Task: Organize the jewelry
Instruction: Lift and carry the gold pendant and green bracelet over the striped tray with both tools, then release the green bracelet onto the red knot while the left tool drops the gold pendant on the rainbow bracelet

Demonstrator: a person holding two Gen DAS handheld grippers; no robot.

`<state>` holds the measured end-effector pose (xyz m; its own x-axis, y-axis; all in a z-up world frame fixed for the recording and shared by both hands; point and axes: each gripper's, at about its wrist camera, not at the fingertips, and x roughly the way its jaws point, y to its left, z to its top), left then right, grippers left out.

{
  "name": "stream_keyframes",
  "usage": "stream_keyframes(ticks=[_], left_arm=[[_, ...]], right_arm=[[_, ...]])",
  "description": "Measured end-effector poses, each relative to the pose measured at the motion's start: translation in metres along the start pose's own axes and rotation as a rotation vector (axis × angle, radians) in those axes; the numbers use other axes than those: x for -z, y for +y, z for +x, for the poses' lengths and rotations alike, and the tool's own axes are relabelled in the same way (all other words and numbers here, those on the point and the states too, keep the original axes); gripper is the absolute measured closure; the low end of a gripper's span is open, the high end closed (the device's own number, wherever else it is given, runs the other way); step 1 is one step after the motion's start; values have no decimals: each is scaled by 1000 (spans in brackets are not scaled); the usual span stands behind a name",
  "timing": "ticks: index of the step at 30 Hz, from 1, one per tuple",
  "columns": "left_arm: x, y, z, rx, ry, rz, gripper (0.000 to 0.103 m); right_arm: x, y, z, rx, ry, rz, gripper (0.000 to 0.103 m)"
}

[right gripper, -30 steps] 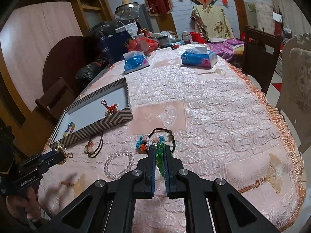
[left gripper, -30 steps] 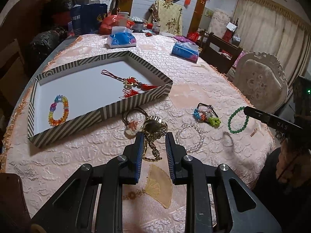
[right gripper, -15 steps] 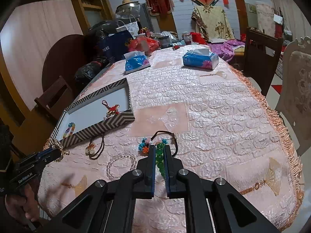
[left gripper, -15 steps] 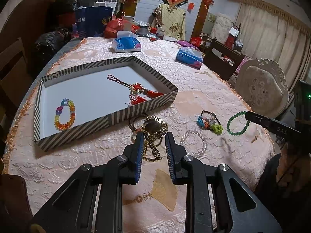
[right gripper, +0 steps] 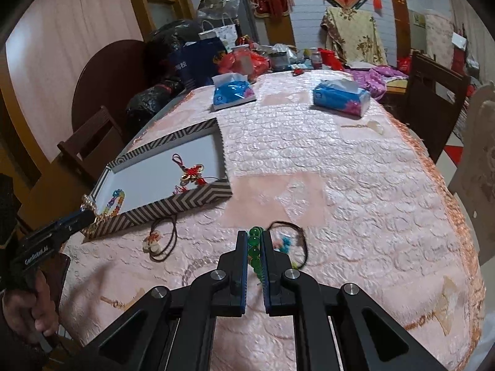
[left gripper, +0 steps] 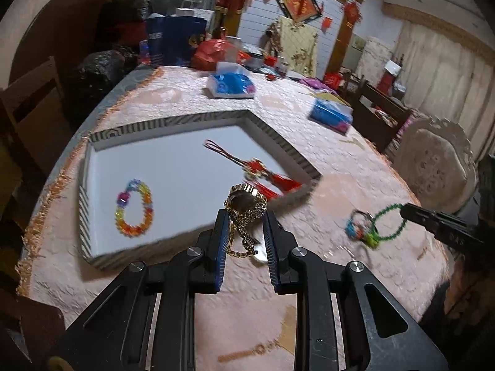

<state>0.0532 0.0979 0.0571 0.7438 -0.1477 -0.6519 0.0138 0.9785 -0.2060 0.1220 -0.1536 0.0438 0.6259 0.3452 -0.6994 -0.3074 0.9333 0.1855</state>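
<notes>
My left gripper (left gripper: 245, 216) is shut on a gold watch with a chain band (left gripper: 246, 204), held in the air over the near rim of the striped tray (left gripper: 278, 142). Inside the tray lie a rainbow bead bracelet (left gripper: 134, 213) and a red knot tassel (left gripper: 256, 167). My right gripper (right gripper: 254, 238) is shut on a green bead bracelet (right gripper: 255, 247), which hangs as a loop (left gripper: 388, 222) in the left wrist view. On the pink cloth lie a multicolour cord bracelet (right gripper: 286, 242), a pendant on a dark cord (right gripper: 154, 241) and a clear bead bracelet (right gripper: 191, 269), partly hidden by my fingers.
Two blue tissue packs (right gripper: 233, 91) (right gripper: 340, 97) sit farther back on the table. Bags and clutter (right gripper: 198, 58) crowd the far end. Wooden chairs (right gripper: 433, 99) (right gripper: 89, 148) and a padded chair (left gripper: 433, 160) stand around the fringed table edge (right gripper: 454, 216).
Both grippers rose and moved toward the tray. The gold watch came off the cloth and now hangs over the tray's near rim. The green bracelet also left the table.
</notes>
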Motion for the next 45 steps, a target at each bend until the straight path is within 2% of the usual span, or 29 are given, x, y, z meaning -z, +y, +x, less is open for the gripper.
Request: stream_keyframes(ticks=[6, 16, 22, 34, 36, 41, 45], left_arm=[[-13, 27, 11, -64, -8, -39, 82], [-24, 65, 33, -165, -7, -110, 82], [-21, 75, 48, -181, 18, -125, 82], [-6, 82, 66, -205, 71, -146, 83], [-4, 84, 67, -210, 81, -151, 88], [1, 85, 68, -223, 84, -149, 88], [4, 87, 68, -231, 82, -158, 88]], right_arm=[[-25, 22, 15, -17, 1, -62, 96], [-75, 57, 53, -146, -6, -79, 96], [-92, 73, 83, -205, -8, -58, 96], [-85, 87, 132, -218, 70, -61, 96], [-81, 81, 140, -211, 96, -48, 96], [-69, 65, 156, -173, 145, -19, 96], [-65, 52, 158, -142, 131, -1, 96]])
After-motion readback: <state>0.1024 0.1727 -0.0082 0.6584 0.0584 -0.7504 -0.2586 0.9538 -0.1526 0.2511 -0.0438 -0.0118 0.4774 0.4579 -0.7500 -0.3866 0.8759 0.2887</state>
